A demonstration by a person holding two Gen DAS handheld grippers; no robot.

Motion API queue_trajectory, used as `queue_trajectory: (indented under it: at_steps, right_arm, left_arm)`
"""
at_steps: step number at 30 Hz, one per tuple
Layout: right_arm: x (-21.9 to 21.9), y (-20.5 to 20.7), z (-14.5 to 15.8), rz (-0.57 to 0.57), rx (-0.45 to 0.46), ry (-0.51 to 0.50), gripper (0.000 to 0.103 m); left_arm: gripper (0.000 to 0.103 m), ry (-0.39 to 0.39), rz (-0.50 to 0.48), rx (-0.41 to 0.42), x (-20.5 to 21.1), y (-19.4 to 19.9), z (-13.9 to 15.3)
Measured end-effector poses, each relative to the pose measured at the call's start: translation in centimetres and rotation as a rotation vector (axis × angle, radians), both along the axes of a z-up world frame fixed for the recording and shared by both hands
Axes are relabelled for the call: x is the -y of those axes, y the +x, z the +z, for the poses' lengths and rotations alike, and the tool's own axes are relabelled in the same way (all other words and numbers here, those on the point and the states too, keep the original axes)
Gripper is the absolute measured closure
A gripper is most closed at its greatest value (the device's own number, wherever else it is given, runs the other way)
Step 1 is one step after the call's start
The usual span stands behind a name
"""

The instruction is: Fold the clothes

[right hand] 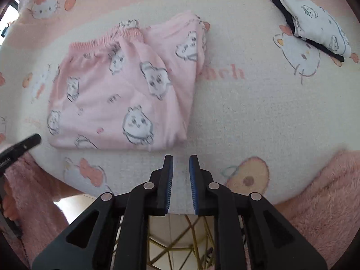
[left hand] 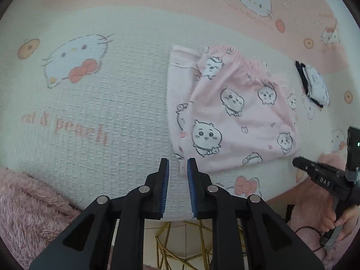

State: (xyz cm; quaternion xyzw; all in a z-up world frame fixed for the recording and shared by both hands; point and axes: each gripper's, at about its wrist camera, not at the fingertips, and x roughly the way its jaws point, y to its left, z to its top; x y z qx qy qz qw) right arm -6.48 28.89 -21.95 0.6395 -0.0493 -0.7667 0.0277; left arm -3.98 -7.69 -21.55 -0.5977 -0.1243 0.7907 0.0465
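Observation:
Pink pyjama trousers (left hand: 234, 110) with white cartoon faces lie folded flat on the table cloth; they also show in the right wrist view (right hand: 126, 90), elastic waistband at the far side. My left gripper (left hand: 178, 164) is open and empty, just short of the trousers' near left corner. My right gripper (right hand: 181, 160) is open and empty, just short of their near right corner. The right gripper also shows in the left wrist view (left hand: 315, 171), and the left gripper shows in the right wrist view (right hand: 24, 145).
A folded white garment (right hand: 315, 24) with black trim lies at the far right, also in the left wrist view (left hand: 315, 85). The Hello Kitty cloth (left hand: 101, 103) covers the table. Pink fluffy sleeves (right hand: 326, 198) flank the near edge. A gold wire stool (right hand: 180, 243) stands below.

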Motion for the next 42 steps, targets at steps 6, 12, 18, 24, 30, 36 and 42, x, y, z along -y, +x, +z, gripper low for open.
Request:
queue_trajectory:
  at_steps: [6,12,18,24,30,36,42]
  right_arm:
    - [5.2,0.1,4.3,0.203,-0.27,0.072,0.077]
    - [6.6,-2.4,-1.3,0.256,-0.144,0.03,0.083]
    - [0.3,-1.8,1.9,0.089,-0.183,0.058,0.077]
    - [6.9,-5.0,4.2,0.293,-0.275,-0.028,0.077]
    - [3.1,-8.6,-0.2,0.221,-0.135,0.013,0.082]
    - [3.7,-9.4,4.0,0.208,-0.231,-0.046,0.074]
    - [8.1,-11.3,0.6,0.342,-0.166,0.134,0.074]
  left_arm:
    - [0.064,0.015,-0.193,-0.123,-6.1,-0.9,0.1]
    - [0.063,-0.168,-0.369,0.019,-9.1,-2.3,-4.3]
    - [0.065,-0.083,-0.155,-0.026,-3.2,-3.8,-1.1]
    - [0.065,-0.003,-0.21,-0.164,-7.1,-9.3,-0.4]
    - [0.066,-0.065,-0.105,-0.059,-3.0,-12.2,-3.2]
    - [0.066,0.031,-0.051,-0.186,-2.8,-13.3,-0.7]
    - [0.063,-0.131,-0.079,-0.165,-2.7,-14.3,-1.0]
